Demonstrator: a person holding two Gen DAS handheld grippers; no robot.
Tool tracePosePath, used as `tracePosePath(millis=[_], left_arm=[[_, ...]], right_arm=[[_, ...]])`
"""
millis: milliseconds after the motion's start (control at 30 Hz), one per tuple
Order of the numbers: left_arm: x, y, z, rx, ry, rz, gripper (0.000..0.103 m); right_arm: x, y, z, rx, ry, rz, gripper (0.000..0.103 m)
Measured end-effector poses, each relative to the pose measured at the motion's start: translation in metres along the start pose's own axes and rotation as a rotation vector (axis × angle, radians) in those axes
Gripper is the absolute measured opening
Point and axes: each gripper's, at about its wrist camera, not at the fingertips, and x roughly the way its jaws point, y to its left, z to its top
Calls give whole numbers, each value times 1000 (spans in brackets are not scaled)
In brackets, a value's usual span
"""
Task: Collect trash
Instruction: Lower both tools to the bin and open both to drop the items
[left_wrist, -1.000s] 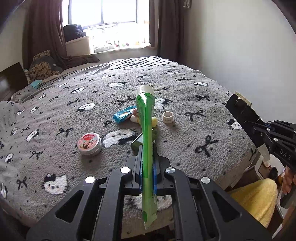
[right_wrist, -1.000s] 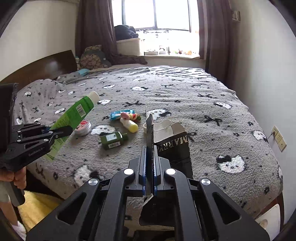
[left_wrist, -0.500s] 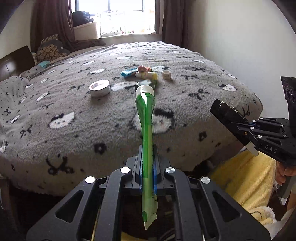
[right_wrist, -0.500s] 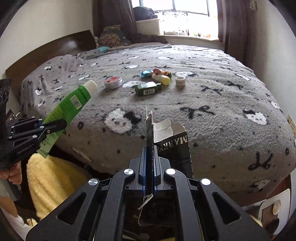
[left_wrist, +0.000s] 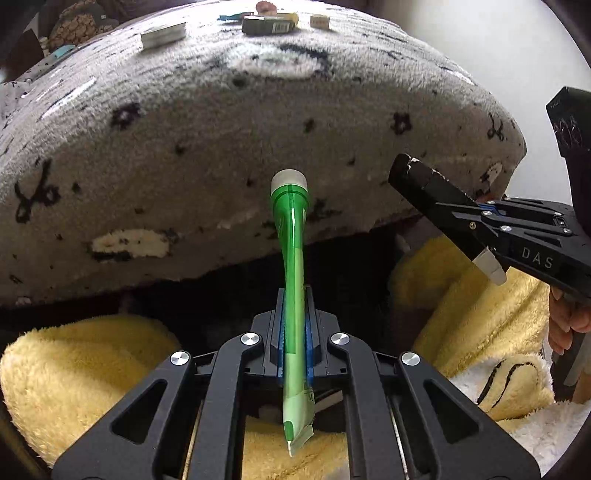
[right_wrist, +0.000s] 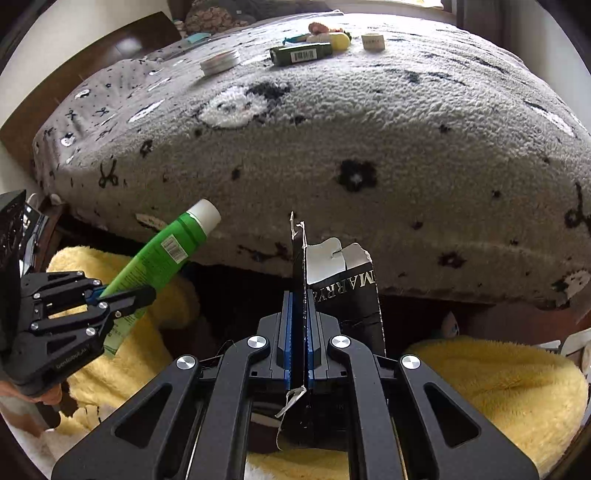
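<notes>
Clamping green tube (left_wrist: 293, 236) and black carton (right_wrist: 347, 291), both jaws closed

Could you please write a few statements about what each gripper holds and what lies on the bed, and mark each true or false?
1. The left gripper clamps a green tube. True.
2. The right gripper has empty jaws. False: they are shut on a torn black carton.
3. A dark green box lies on the bed. True.
4. The green tube's cap is red. False: it is white.
</notes>
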Motion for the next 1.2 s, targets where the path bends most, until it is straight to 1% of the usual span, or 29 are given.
tracePosePath(millis=[167, 233, 333, 400, 533, 600, 667, 733, 800, 900, 967, 1033, 1067, 1133, 1167, 1200], left_arm=[[29, 4, -9, -26, 74, -18, 7], [41, 5, -12, -32, 107, -20, 7], [61, 6, -15, -34, 161, -29, 7], [73, 6, -16, -38, 198, -48, 7], [92, 4, -14, -27, 251, -90, 7], [99, 3, -14, -28, 275, -112, 7], [107, 5, -13, -31, 289, -109, 7], [111, 5, -13, -38, 301, -109, 7], [114, 5, -14, -42, 312, -116, 7], [119, 1, -12, -48, 320, -125, 7], [118, 3, -12, -53, 317, -136, 12], [114, 8, -10, -60, 307, -135, 20], [113, 10, -9, -63, 302, -135, 21], [110, 10, -9, -65, 294, -125, 21], [109, 10, -8, -66, 290, -120, 21], [107, 10, -8, -67, 286, -116, 23]], right_arm=[[27, -1, -9, 28, 74, -13, 7], [39, -2, -12, 48, 111, -5, 7], [54, -5, -11, 62, 146, -10, 7], [65, -7, -10, 69, 177, -2, 7], [84, -9, -11, 71, 245, 46, 7], [93, -7, -10, 67, 273, 45, 7], [102, -8, -10, 70, 301, 36, 7], [107, -7, -10, 77, 316, 45, 7], [109, -7, -8, 79, 322, 45, 10], [115, -4, -6, 78, 324, 50, 10], [117, -3, -6, 77, 327, 51, 11], [119, -3, -3, 82, 330, 49, 11], [118, -2, -3, 82, 327, 49, 13], [116, -2, 1, 88, 318, 46, 27], [115, -2, 2, 91, 312, 46, 40], [113, -1, 3, 91, 304, 40, 43]])
